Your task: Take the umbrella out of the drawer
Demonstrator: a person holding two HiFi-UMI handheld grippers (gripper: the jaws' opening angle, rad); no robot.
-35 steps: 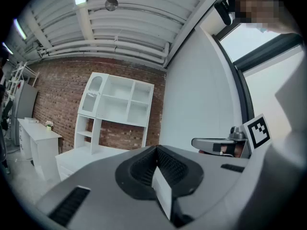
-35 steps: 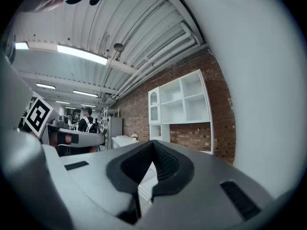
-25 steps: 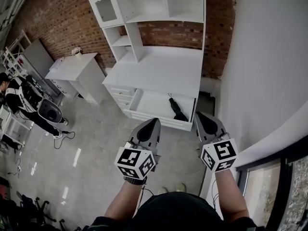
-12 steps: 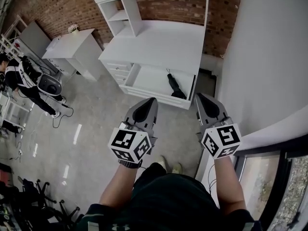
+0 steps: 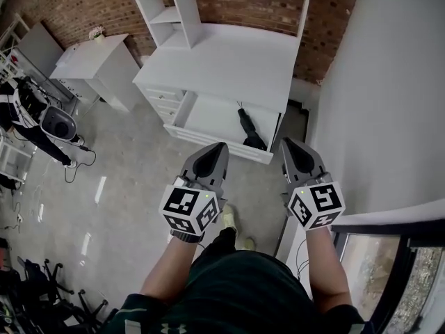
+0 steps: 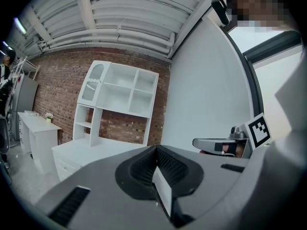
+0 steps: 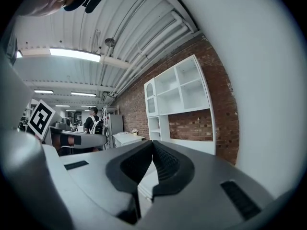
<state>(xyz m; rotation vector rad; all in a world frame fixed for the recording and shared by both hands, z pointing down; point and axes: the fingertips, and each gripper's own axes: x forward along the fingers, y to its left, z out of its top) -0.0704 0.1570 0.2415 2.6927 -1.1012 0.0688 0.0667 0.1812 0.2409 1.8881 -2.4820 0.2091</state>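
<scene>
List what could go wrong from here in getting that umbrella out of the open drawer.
1. The left tool and right tool both have jaws together; unless one opens, it may just shove the umbrella.
2. The umbrella lies near the right wall and front corner of the drawer, so a jaw could catch there.

White hutch desk (image 5: pixel 229 58) stood against brick wall (image 5: pixel 76 5); small white table (image 5: pixel 87 58) left, person (image 5: pixel 10 110) beyond.

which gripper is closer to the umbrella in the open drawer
Right, it seems. The right gripper sits just right of the umbrella; the left gripper is farther off to its left.
</scene>
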